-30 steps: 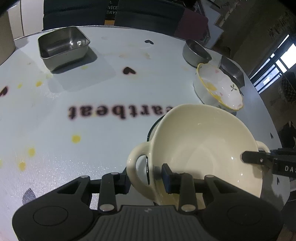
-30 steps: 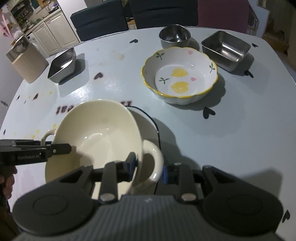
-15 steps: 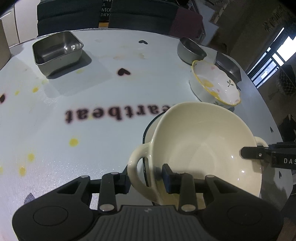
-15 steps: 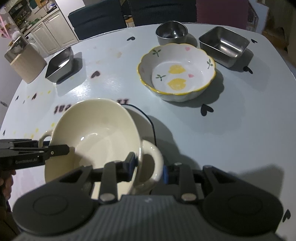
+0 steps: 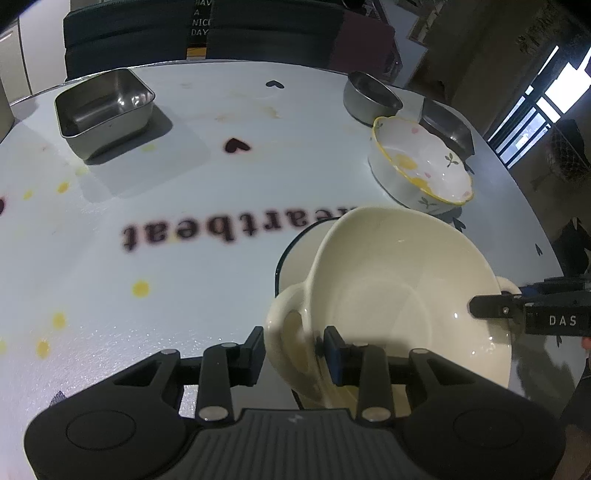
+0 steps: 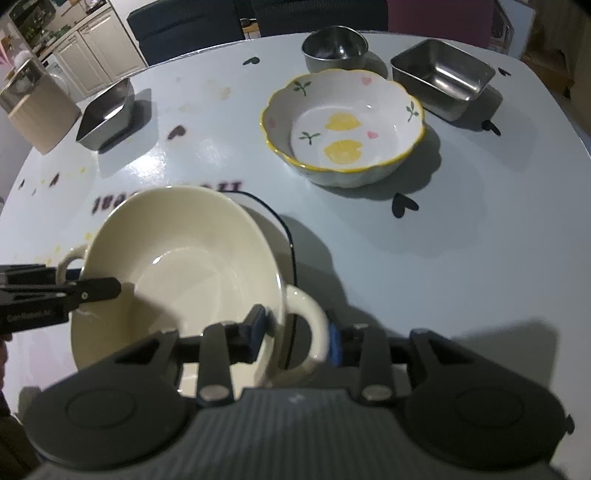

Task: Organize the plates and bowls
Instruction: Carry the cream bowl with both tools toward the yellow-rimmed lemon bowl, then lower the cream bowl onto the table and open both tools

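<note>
Readable text: "DAS" on the right gripper [image 5: 498, 306] body in the left wrist view; mirrored "heartbeat" print on the desk [image 5: 221, 166], first letters hidden by the cream bowl [image 5: 399, 295]; "A NICE DAY" on a dark chair back [image 5: 199, 22]; lettering on the left gripper [image 6: 103, 288] body in the right wrist view too blurred to read; cream bowl is two-handled, tilted, sitting over a black-rimmed plate [image 5: 295, 254] at the near edge of the desk; left gripper [image 5: 293, 347] clamped on the bowl's left handle [image 5: 291, 325], one pad outside the loop, one on the bowl side; right gripper [image 6: 295, 328] straddles the right handle [image 6: 306, 325], jaws opening, blue pad looks just off the loop; left view only: window at right, chair text; right view only: kitchen cabinets, beige container [image 6: 33, 110] at the far left of the desk; both views show the yellow-rimmed floral bowl [image 6: 343, 125], round steel bowl [image 6: 334, 48], square steel tray on the left [image 6: 107, 114] and steel tray on the right [image 6: 443, 77]; vs a second ago: bowl and plate in the same spot, left grip unchanged, gap at the right handle wider, far dishes sit slightly lower in the right view.
</note>
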